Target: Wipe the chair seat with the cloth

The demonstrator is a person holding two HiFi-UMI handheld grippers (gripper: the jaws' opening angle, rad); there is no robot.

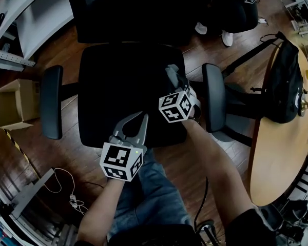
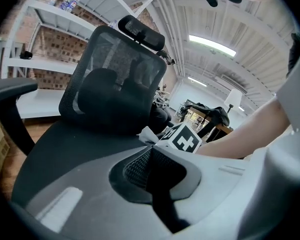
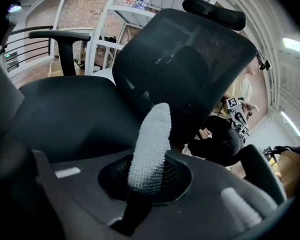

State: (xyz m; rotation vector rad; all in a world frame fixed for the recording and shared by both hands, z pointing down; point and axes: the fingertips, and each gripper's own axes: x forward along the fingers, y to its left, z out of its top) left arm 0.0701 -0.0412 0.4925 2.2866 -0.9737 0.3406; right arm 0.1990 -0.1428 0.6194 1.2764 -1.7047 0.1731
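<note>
The left gripper and the right gripper are pale grey plastic, each with two jaws lined by dark meshed pads; each bears a white cube with black square markers; the person wears blue denim jeans and a short dark sleeve.

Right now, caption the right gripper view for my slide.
Right tongs pinching a white cloth, facing the office chair's seat and mesh backrest.

No readable text, brand, number or sign in any view. Only black-and-white square marker patterns on the cubes of left gripper and right gripper: codes, not letters or digits. Labels on bottles on shelf too small to read. No legible print on cardboard box
</note>
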